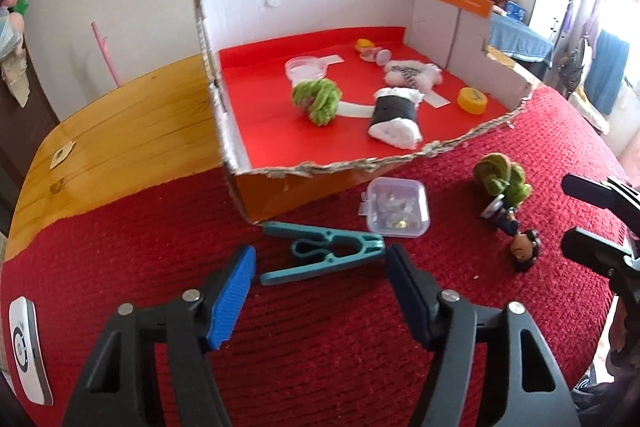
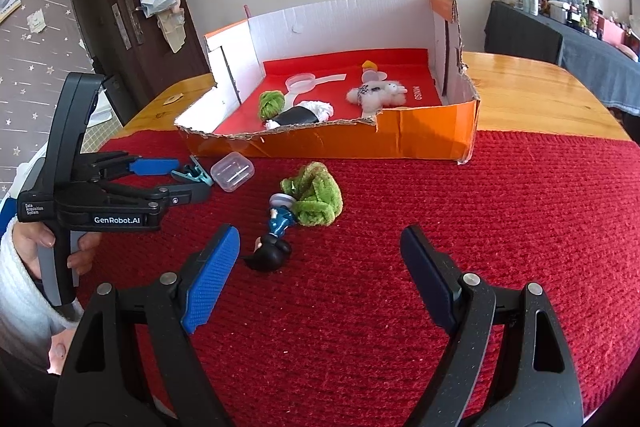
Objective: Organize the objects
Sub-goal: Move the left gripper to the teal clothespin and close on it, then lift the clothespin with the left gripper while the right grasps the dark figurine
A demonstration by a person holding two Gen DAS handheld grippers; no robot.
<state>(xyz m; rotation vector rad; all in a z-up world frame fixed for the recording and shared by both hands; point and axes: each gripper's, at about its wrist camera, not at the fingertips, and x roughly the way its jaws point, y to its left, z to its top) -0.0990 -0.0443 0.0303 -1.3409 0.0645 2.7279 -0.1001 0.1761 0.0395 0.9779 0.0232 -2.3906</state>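
An orange cardboard box (image 1: 280, 193) with a red floor holds a green yarn ball (image 1: 316, 99), a black-and-white roll (image 1: 394, 117), a white plush (image 1: 414, 73), a yellow cap (image 1: 472, 100) and a clear lid (image 1: 306, 67). On the red cloth lie a teal clothespin (image 1: 320, 255), a clear small case (image 1: 398, 207), a green yarn knot (image 1: 502, 179) and a dark-haired figurine (image 1: 516, 235). My left gripper (image 1: 320, 297) is open, just short of the clothespin. My right gripper (image 2: 320, 275) is open near the figurine (image 2: 276, 239) and knot (image 2: 316, 195).
The wooden table (image 1: 132, 131) shows bare left of the box and to the right (image 2: 532, 95). A white device (image 1: 26, 349) lies at the cloth's left edge. A dark door (image 2: 120, 7) and a wall stand behind.
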